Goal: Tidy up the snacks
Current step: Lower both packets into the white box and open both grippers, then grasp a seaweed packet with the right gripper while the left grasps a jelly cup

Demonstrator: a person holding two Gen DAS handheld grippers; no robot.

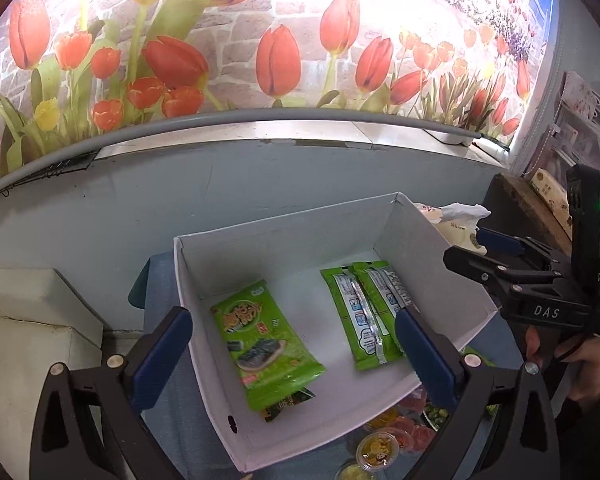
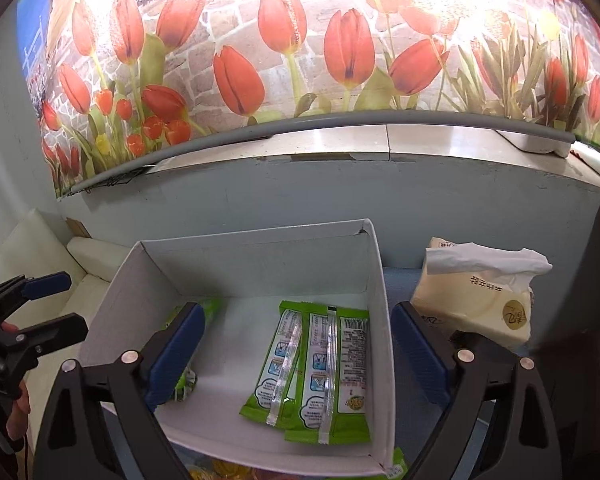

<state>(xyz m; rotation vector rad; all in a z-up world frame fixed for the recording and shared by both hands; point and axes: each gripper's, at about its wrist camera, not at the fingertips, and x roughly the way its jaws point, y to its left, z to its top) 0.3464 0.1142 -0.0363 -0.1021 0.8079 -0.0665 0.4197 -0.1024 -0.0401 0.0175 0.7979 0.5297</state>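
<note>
A white cardboard box [image 1: 284,236] stands on the blue table. Inside lie a green seaweed snack packet [image 1: 266,338] face up at the left, over another packet, and two green packets [image 1: 370,314] face down at the right. In the right wrist view the box [image 2: 260,264] holds the two face-down packets [image 2: 320,376]. My left gripper [image 1: 296,354] is open and empty above the box's near-left part. My right gripper [image 2: 298,354] is open and empty above the box's near edge; it also shows in the left wrist view [image 1: 472,254]. The left gripper also shows in the right wrist view [image 2: 62,306].
Small jelly cups [image 1: 380,446] and other snacks lie on the table in front of the box. A tissue pack [image 2: 480,300] stands right of the box. A white sofa [image 1: 32,332] is at the left. A grey wall and tulip mural lie behind.
</note>
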